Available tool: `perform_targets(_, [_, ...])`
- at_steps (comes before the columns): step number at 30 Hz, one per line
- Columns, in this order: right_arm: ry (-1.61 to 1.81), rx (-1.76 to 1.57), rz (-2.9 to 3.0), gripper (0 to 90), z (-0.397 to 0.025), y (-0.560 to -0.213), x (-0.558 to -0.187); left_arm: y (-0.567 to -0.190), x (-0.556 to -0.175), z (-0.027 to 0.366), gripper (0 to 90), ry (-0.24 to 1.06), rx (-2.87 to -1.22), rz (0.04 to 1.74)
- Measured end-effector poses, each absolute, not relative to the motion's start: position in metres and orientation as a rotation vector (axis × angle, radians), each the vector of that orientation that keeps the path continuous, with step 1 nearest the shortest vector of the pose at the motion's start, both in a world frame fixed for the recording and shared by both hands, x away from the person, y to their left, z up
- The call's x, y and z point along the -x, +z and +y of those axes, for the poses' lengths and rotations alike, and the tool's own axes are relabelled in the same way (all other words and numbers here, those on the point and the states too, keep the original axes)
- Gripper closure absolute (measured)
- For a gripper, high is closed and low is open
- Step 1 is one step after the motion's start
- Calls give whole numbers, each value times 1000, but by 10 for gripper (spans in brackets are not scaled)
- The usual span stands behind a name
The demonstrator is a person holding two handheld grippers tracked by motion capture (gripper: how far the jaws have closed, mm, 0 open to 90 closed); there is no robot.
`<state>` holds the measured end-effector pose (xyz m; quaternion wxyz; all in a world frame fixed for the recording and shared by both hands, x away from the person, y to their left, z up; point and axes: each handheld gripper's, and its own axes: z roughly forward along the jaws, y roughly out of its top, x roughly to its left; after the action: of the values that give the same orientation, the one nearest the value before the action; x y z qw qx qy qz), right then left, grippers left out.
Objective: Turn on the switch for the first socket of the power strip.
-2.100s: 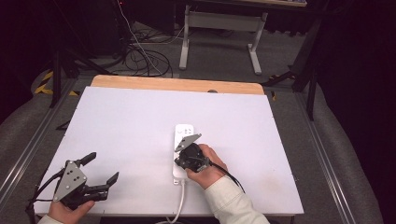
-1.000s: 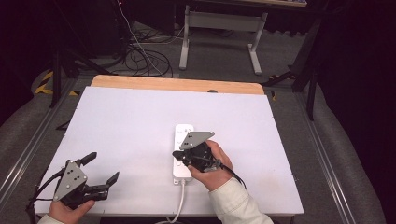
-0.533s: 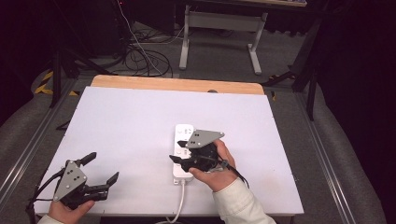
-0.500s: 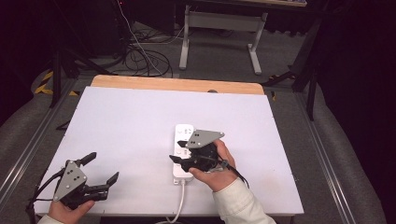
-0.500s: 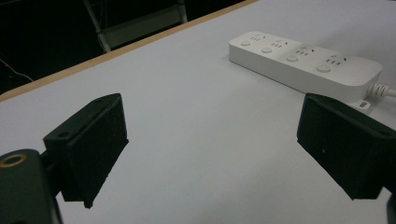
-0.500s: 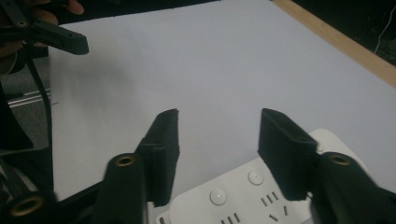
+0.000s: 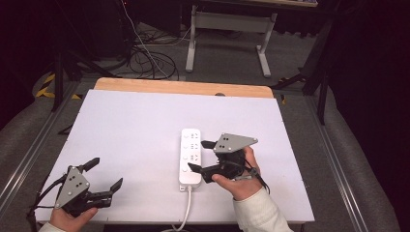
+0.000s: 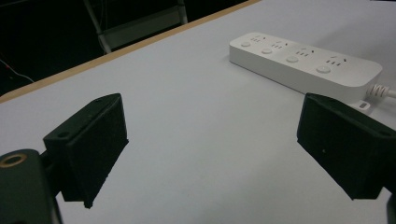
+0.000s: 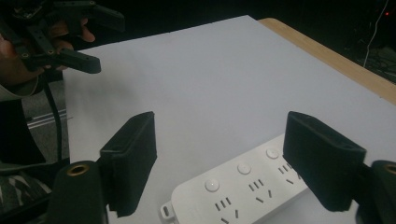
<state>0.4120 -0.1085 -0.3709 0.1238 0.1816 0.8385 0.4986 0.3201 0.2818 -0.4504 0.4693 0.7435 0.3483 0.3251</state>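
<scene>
A white power strip [image 7: 190, 157] with several sockets and round buttons lies flat near the middle of the white table top [image 7: 135, 125], its cord [image 7: 185, 210] running off the near edge. My right gripper [image 7: 200, 155] is open at the strip's right side, its jaws pointing left across it with nothing between them. In the right gripper view, the strip [image 9: 243, 191] lies just below the open right gripper [image 9: 226, 158]. My left gripper [image 7: 104, 173] is open near the front left corner, well away from the strip [image 8: 303, 65]. The left gripper [image 8: 217, 154] holds nothing.
A wooden strip [image 7: 183, 88] borders the table's far edge. Beyond it stand a grey table frame [image 7: 227, 29] and loose cables [image 7: 145, 58] on the floor. Metal rails [image 7: 333, 159] run along both sides of the table.
My right gripper has moved right, from above the strip's middle to its right side, and has turned its jaws to the left. The left gripper has stayed still.
</scene>
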Motion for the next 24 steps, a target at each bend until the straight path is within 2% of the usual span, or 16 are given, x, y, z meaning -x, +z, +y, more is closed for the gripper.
perform_targets(6, [1481,-561,2445,144,-125,-374,-409,-450,-320,282,90,803,-1826,846])
perform_targets(24, [1524,-724,2328,125,-189,-403,-397,-449,-320,282,90,803,-1819,840])
